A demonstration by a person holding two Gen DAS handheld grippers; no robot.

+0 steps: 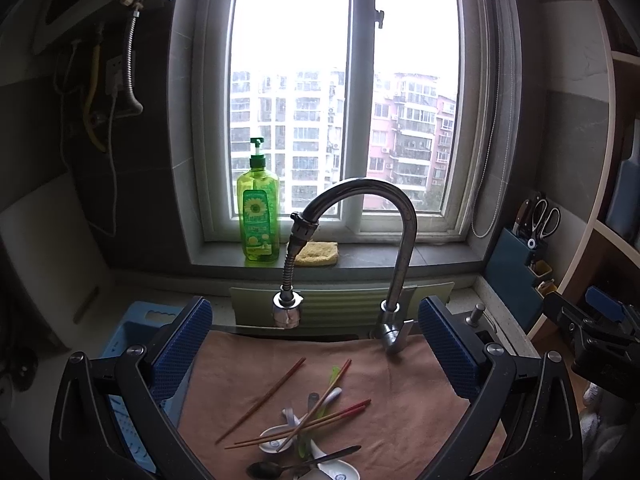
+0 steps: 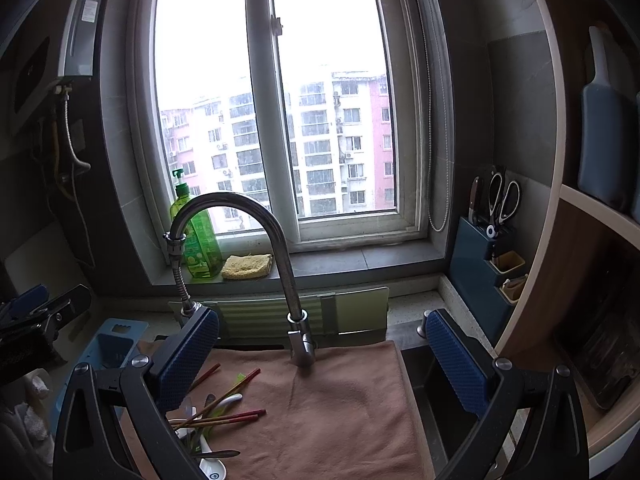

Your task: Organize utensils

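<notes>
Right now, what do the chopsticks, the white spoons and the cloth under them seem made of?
Chopsticks: probably wood or bamboo, matte brown with reddish ends.
White spoons: likely glazed ceramic, glossy white with a blue mark; melamine is possible.
Cloth: soft fabric, perhaps microfibre, with a fuzzy matte brown surface and creases.

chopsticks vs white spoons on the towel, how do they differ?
The chopsticks are thin, straight and reddish-brown; the white spoons are short, curved ceramic with bowls. The chopsticks lie crossed on top of the pile; the white spoons sit beneath them, partly covered. One chopstick lies apart to the left; the white spoons stay clustered. Both rest on the brown towel, ungrasped.
</notes>
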